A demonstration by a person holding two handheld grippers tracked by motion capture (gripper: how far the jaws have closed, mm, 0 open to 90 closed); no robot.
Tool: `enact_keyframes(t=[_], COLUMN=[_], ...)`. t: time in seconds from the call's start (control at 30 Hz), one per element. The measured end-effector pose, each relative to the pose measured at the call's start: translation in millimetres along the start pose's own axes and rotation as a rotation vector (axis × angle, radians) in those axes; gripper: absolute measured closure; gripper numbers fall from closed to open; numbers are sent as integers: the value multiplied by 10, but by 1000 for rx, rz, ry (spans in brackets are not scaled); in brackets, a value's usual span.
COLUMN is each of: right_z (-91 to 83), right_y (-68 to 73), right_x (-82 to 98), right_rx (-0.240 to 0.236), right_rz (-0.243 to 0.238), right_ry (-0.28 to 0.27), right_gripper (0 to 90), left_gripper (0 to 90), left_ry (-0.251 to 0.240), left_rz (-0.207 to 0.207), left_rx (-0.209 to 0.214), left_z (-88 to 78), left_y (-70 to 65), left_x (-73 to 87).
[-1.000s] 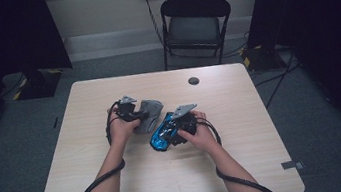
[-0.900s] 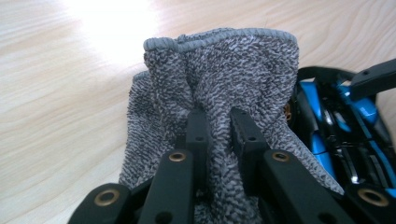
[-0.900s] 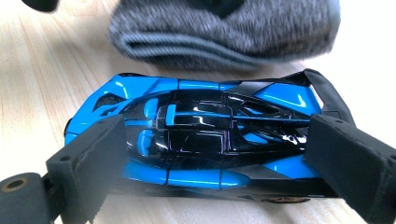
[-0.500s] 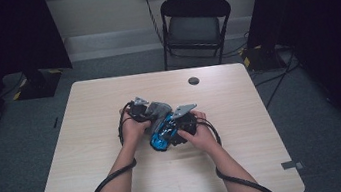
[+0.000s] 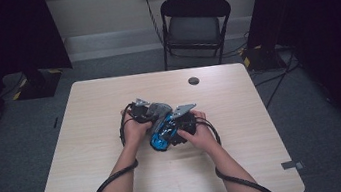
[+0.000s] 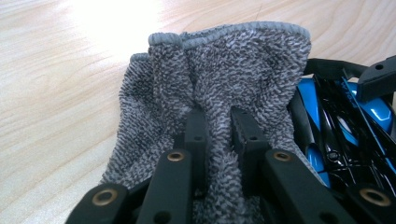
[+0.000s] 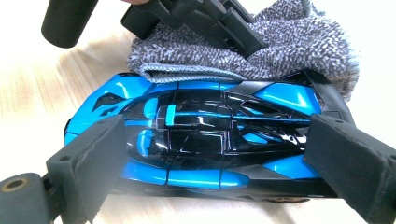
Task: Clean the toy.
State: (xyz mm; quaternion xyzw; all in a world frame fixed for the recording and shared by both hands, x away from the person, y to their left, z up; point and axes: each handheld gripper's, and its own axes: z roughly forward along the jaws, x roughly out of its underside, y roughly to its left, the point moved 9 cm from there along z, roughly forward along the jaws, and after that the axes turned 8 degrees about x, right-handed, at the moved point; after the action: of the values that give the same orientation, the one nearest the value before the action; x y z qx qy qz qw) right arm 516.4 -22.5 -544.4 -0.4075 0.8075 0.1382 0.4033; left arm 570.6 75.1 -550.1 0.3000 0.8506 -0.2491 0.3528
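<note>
A: Hand-held gripper, right [image 7: 215, 154]: jaws spread along the blue toy car [image 7: 205, 135], one pad at each end. Pads look to be touching the bodywork, so I log it as clamped on the car, lengthwise.

B: Hand-held gripper, left [image 6: 219, 135]?

A: Jaws pinched on a fold of grey cloth [image 6: 219, 79]. Cloth lies against the car's far side, bunched over its edge.

B: Location of car?

A: Middle of the worktop [image 5: 97, 126], between both hands, wheels down.

B: Risks, largest first.

A: One: car pivots or squirts out. The grip is end to end on glossy, tapered bodywork; sideways rubbing by the cloth could twist it free. Two: cloth slips from the pinch, since only a fold is held. Three: loose pile snags on the car's fins and drags it.

B: Surroundings, largest first.

A: Grey carpeted floor; dark curtains at both sides; pale wall with an outlet. Square light-wood worktop, bare but for a small dark disc [image 5: 193, 80] near the far edge. Black folding chair [image 5: 196, 26] beyond it. Tape marks on the near corners.
</note>
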Motion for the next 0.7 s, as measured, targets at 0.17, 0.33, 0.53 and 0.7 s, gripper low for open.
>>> enact_keyframes(t=[0.17, 0.33, 0.53, 0.7], right_z=[-1, -1, -1, 0], right_y=[1, 0, 1, 0], right_x=[0, 1, 1, 0], right_rx=[-1, -1, -1, 0], right_rz=[1, 1, 2, 0], right_ry=[0, 0, -1, 1], right_gripper=[55, 55, 55, 55], left_gripper=[794, 796, 796, 796], left_ry=[-5, -7, -8, -8], left_rz=[-10, -16, -19, -23], left_rx=[10, 18, 28, 35], left_z=[-16, -40, -78, -123], left_y=[-8, -12, -16, -21], left_x=[17, 35, 65, 105])
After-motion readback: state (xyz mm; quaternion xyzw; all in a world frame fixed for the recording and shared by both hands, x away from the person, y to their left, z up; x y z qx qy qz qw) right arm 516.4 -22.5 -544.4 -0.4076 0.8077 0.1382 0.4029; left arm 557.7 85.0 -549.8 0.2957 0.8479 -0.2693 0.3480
